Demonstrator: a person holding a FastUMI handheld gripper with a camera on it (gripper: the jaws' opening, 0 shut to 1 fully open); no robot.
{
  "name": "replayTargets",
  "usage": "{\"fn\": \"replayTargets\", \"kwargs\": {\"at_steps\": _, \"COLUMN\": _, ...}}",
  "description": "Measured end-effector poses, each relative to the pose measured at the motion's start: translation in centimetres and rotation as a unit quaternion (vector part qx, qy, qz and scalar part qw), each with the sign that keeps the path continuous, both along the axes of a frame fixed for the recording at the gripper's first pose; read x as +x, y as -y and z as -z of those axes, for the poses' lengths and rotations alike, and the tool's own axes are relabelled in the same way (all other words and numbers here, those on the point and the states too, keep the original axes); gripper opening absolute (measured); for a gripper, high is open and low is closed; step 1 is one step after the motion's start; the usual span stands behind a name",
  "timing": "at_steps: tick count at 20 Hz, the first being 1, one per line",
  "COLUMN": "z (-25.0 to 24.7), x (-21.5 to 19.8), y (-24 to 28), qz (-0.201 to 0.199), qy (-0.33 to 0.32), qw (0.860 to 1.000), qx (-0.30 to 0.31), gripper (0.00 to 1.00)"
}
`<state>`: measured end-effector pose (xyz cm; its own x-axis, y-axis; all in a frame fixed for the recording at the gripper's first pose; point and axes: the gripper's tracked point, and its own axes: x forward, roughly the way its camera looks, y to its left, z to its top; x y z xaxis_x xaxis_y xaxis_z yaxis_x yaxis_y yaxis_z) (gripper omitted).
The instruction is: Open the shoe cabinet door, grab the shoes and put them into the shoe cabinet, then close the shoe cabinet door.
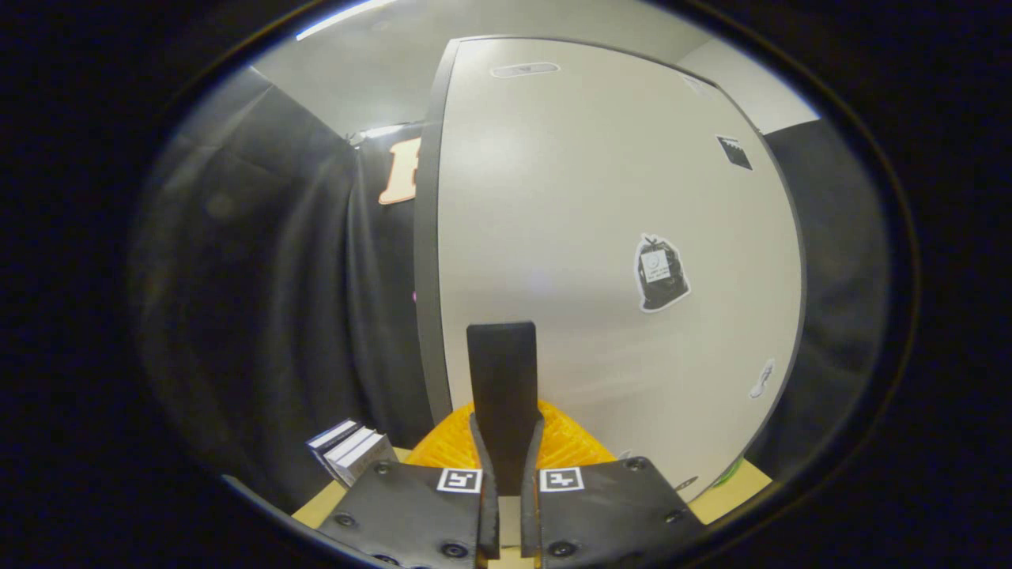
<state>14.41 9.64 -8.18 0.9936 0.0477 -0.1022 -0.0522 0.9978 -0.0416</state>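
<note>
While the cabinet door (601, 237) stands closed ahead, the gripper (507, 442) pinches a dark flat strip (501, 379) between its 2 fingers above an orange mat (569, 442).

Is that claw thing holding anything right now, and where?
The gripper looks shut, its fingers together, with a dark flat piece sticking up ahead; whether they pinch it cannot be told. The cabinet door stands behind.

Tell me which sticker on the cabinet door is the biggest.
The black bag-shaped sticker on the cabinet door, beyond the closed gripper. The dark square sticker above it and the small pale sticker below are smaller.
</note>
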Motion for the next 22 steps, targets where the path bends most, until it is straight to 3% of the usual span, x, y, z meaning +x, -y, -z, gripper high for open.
{"fn": "replayTargets", "kwargs": {"at_steps": 6, "z": -0.5, "x": -5.0, "y": 1.2, "qz": -0.042, "qy": -0.009, "qw": 0.999, "qx": 0.008, "gripper": 0.12}}
{"fn": "replayTargets", "kwargs": {"at_steps": 15, "z": -1.7, "x": -12.1, "y": 5.8, "qz": -0.141, "qy": -0.032, "qw": 0.989, "qx": 0.007, "gripper": 0.12}}
{"fn": "replayTargets", "kwargs": {"at_steps": 22, "z": -2.7, "x": -14.8, "y": 11.4, "qz": -0.145, "qy": -0.037, "qw": 0.989, "qx": -0.001, "gripper": 0.12}}
